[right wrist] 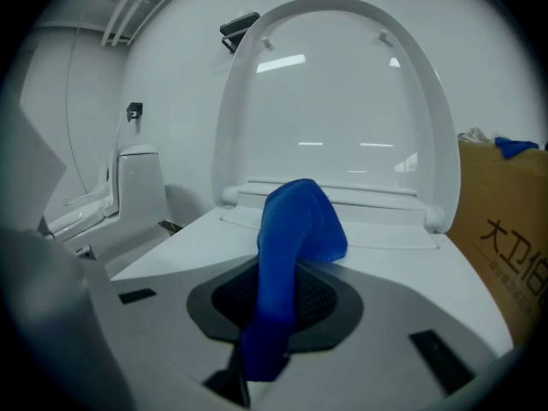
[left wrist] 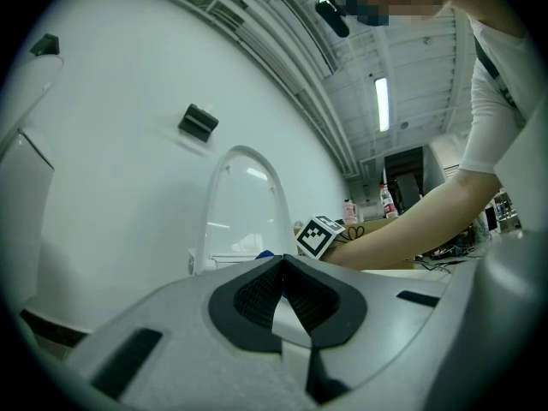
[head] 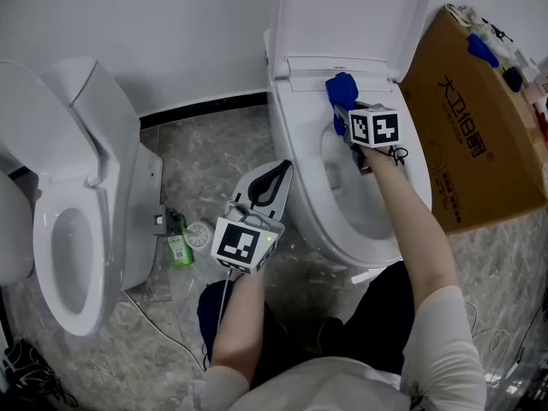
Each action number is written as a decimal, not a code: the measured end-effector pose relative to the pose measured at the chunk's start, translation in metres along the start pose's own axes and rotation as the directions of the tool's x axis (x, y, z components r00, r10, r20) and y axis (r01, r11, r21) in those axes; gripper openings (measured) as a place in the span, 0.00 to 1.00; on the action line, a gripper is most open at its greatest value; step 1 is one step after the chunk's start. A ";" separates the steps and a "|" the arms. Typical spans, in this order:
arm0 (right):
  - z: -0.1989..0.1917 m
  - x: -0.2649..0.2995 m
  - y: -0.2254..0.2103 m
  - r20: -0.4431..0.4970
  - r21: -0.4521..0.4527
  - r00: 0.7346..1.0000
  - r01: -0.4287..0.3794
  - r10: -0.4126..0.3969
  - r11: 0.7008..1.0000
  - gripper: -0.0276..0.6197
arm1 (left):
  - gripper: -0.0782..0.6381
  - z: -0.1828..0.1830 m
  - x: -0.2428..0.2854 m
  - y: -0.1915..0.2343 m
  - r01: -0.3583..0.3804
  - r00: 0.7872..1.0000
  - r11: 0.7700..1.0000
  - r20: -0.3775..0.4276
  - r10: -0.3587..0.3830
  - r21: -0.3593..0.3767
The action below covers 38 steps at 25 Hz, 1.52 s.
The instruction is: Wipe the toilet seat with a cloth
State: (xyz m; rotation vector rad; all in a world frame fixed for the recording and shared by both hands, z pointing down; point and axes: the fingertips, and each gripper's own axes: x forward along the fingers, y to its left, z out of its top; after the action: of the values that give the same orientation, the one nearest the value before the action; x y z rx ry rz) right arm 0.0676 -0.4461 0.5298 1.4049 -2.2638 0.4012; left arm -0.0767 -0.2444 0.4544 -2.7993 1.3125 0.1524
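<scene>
1. closest up: white sleeve point(head: 445, 332) and two bare arms, reaching down.
2. left gripper point(head: 285, 166) next, held low beside the toilet's left side. jaws pressed shut on nothing (just waiting, most likely).
3. right gripper point(head: 341, 110) farther off, over the back of the toilet seat point(head: 304, 144). jaws pinched tight on the blue cloth point(head: 341, 86).
4. seen from the right gripper view: cloth point(right wrist: 295, 221) poking up between the jaws and flopping forward, with the raised lid point(right wrist: 334, 101) right behind it. touching the white seat point(right wrist: 188, 247) or just above it? hard to tell.
5. step in hand, at a guess: wiping the back part of the seat, near the hinge.
6. next move, at a guess: push the cloth flat, then slide it round the ring. needs a tight grip and no dipping into the bowl.
</scene>
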 end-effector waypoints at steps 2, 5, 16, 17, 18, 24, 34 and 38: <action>0.002 0.002 0.006 -0.003 -0.010 1.000 -0.018 0.018 1.000 0.16 | 0.12 -0.004 0.000 0.001 0.001 1.000 1.000 -0.008 -0.001 0.003; 0.003 0.003 0.014 -0.005 -0.013 0.999 -0.038 0.038 0.999 0.16 | 0.12 -0.006 -0.001 0.003 -0.002 1.000 1.000 0.000 0.002 -0.022; 0.009 0.007 0.053 -0.020 -0.055 0.989 -0.147 0.146 0.988 0.16 | 0.12 -0.009 -0.001 0.007 -0.009 1.000 0.999 0.013 0.009 -0.046; 0.009 0.007 0.057 -0.021 -0.056 0.987 -0.159 0.158 0.986 0.16 | 0.12 -0.010 -0.001 0.007 -0.009 1.000 0.999 0.013 0.009 -0.048; 0.009 0.007 0.061 -0.020 -0.056 0.986 -0.168 0.167 0.984 0.16 | 0.12 -0.010 0.000 0.007 -0.008 1.000 0.999 0.013 0.009 -0.047; 0.009 0.005 0.076 -0.018 -0.069 0.976 -0.219 0.218 0.973 0.16 | 0.12 -0.014 0.002 0.006 -0.004 1.000 0.999 0.005 0.004 -0.039; 0.005 -0.003 0.103 -0.045 -0.090 0.947 -0.321 0.319 0.943 0.16 | 0.12 -0.019 0.003 0.012 -0.019 1.000 0.998 0.006 0.019 -0.054; 0.004 -0.005 0.111 -0.049 -0.092 0.936 -0.352 0.349 0.931 0.16 | 0.12 -0.023 0.007 0.012 -0.021 1.000 0.999 0.001 0.021 -0.044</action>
State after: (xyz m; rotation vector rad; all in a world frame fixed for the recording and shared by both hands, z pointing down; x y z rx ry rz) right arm -0.0309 -0.3952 0.5226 0.9358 -2.4743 0.4108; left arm -0.0803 -0.2593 0.4770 -2.8217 1.3556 0.1857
